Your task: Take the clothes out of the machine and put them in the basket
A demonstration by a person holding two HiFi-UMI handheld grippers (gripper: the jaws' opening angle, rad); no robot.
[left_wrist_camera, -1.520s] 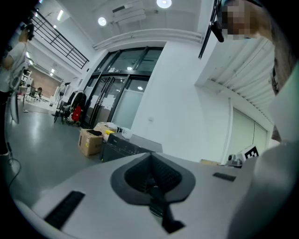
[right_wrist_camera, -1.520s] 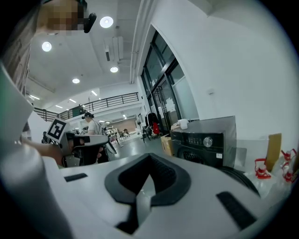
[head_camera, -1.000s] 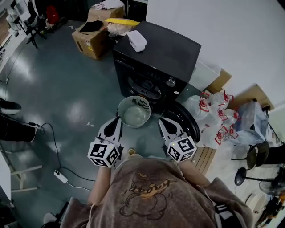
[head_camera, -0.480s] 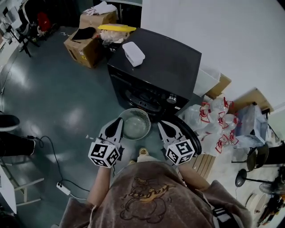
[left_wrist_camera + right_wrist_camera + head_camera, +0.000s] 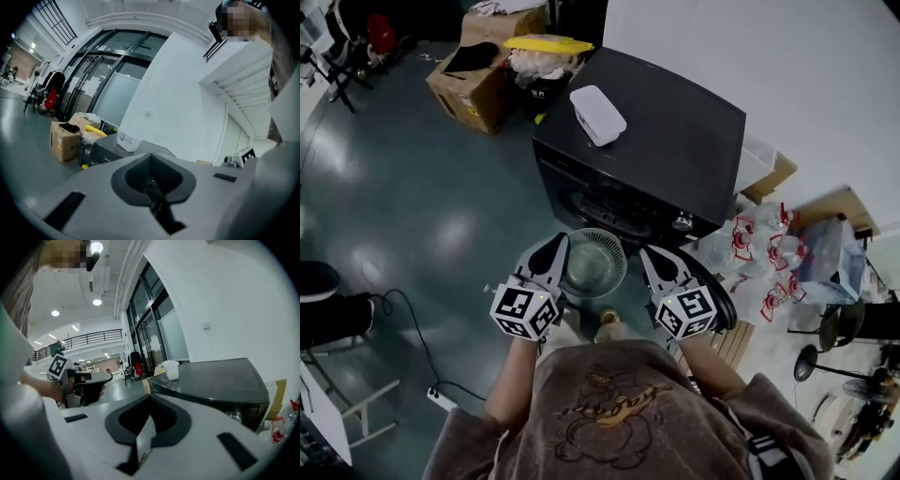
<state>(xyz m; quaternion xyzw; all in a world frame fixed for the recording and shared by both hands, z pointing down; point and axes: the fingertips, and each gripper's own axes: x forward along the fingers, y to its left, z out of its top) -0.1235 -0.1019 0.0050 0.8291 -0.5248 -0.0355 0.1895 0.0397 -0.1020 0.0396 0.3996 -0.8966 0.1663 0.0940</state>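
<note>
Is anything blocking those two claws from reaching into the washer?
The door hangs open on the right, out of the way. Only the basket stands in front of the washer, between the left claw and right claw. The clothes inside aren't visible.

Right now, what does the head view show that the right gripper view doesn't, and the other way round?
Only the head view: the round basket on the floor in front of the machine, and a white power strip. Only the right gripper view: ceiling lights and a balcony railing. Both: the black machine, the white container on top of it, and the left gripper.
</note>
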